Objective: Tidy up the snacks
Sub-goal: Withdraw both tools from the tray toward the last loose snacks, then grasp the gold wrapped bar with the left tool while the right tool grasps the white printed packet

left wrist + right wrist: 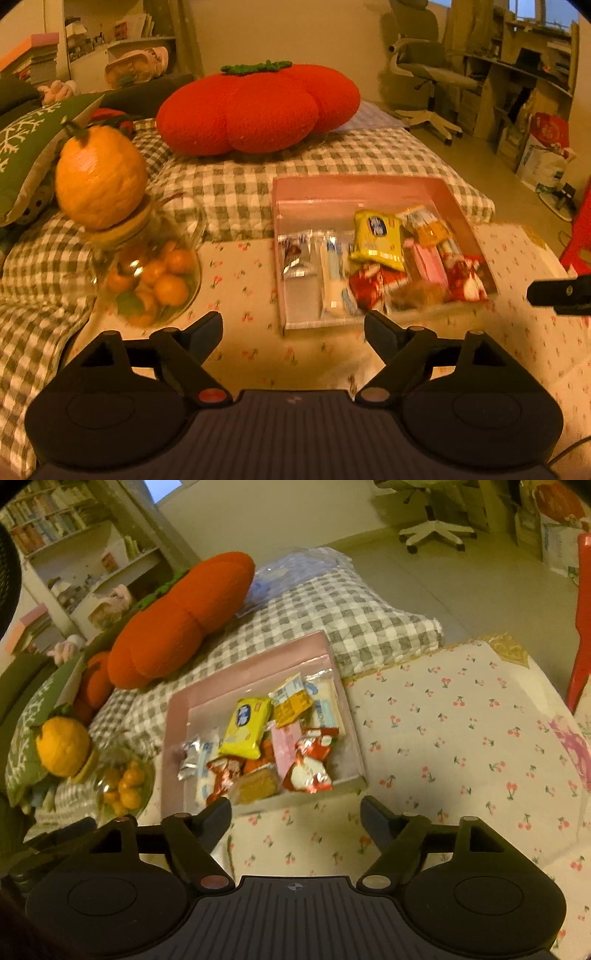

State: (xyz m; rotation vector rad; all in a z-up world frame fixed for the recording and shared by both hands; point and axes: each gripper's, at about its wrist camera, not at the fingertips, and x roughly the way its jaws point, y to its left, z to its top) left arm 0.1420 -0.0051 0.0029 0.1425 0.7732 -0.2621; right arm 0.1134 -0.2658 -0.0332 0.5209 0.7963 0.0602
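Note:
A pink tray [354, 184] [177, 709] lies on the cherry-print cloth and holds several wrapped snacks. Among them are a yellow packet [376, 236] [245, 731], red-and-white packets [465, 277] [310, 764], a pink packet [428, 262] [284, 749] and a brown cake bar [256, 784]. My left gripper [293, 326] stands open just short of the tray's near edge, with nothing between its fingers. My right gripper [295, 812] is open too, near the tray's front edge, empty. A black part of the right gripper [557, 293] shows at the right edge of the left wrist view.
A glass jar of small oranges [155, 273] [123, 782] with an orange knitted lid [99, 177] stands left of the tray. A big red tomato cushion [258, 107] [177, 620] lies behind on the checked blanket [229, 184]. Bare cherry-print cloth [461, 738] spreads to the right.

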